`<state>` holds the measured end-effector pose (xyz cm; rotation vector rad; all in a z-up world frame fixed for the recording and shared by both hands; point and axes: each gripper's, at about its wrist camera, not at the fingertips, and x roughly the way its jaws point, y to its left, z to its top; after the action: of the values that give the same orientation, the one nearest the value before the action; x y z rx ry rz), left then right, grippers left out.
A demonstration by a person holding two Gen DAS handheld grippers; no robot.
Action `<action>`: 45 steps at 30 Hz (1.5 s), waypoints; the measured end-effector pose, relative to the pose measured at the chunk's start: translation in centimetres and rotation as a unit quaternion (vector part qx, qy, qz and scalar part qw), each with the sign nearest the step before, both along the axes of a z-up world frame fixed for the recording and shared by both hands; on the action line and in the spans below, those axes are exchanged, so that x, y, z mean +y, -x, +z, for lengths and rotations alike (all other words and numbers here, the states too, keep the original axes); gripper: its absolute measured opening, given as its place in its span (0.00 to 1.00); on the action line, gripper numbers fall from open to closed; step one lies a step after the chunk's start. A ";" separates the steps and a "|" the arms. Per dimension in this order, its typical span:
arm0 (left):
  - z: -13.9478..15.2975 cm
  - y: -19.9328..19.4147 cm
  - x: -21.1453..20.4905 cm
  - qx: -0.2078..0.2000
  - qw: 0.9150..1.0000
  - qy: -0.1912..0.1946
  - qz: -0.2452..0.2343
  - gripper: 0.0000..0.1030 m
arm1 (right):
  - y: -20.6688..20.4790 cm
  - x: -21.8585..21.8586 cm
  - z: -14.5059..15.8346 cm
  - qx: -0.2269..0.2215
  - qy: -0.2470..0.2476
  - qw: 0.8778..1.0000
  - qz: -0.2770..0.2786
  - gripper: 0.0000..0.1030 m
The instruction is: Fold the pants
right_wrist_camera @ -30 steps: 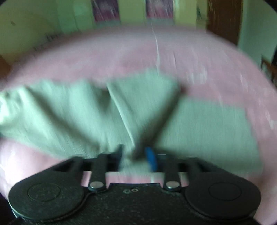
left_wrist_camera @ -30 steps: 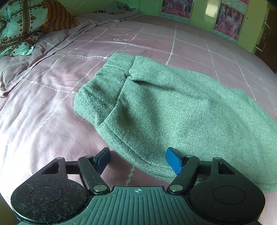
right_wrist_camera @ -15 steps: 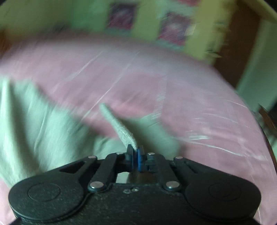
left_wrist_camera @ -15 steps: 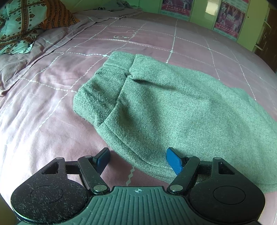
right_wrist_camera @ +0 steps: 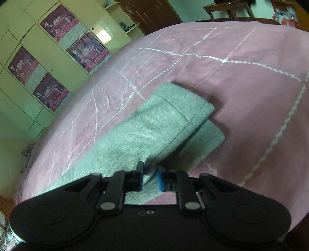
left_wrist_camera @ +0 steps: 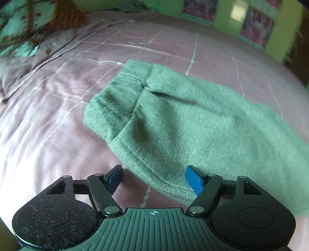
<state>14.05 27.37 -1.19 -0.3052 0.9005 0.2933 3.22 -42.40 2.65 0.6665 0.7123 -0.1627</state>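
Observation:
The green pants (left_wrist_camera: 193, 123) lie on the pink bedspread (left_wrist_camera: 48, 135). In the left wrist view the waistband end is at the left, and my left gripper (left_wrist_camera: 154, 178) is open just above the near edge of the cloth, empty. In the right wrist view the two leg ends (right_wrist_camera: 173, 119) lie stacked, the upper hem over the lower one. My right gripper (right_wrist_camera: 150, 177) sits over the near edge of the legs with its jaws a little apart and cloth between them; the pads do not press on it.
A patterned teal and orange blanket (left_wrist_camera: 29, 25) lies at the bed's far left. Green wardrobe doors with posters (right_wrist_camera: 58, 48) stand beyond the bed. A dark wooden door (right_wrist_camera: 154, 13) and a wooden table (right_wrist_camera: 231, 7) are at the back.
My right gripper, shut on a lifted leg end, carried it over the other leg, laid it down and opened its jaws a little. The left gripper stayed open with slight camera motion.

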 end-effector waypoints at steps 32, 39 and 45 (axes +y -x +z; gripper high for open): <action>0.6 -0.2 6.0 -0.052 0.998 0.031 0.029 0.18 | -0.6 1.8 0.5 0.001 0.050 0.998 0.038 0.45; 1.3 -0.1 4.4 -0.032 0.999 0.006 0.017 0.25 | 0.2 -1.1 -0.3 -0.024 -0.060 0.998 -0.005 0.43; 0.8 -0.7 4.1 -0.022 0.999 0.002 0.033 0.26 | -0.3 -1.6 0.2 -0.018 -0.045 0.999 -0.013 0.04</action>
<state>14.71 31.48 -0.36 -0.3456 0.8485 0.3449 3.48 -43.95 2.82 0.7633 0.6787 -0.1436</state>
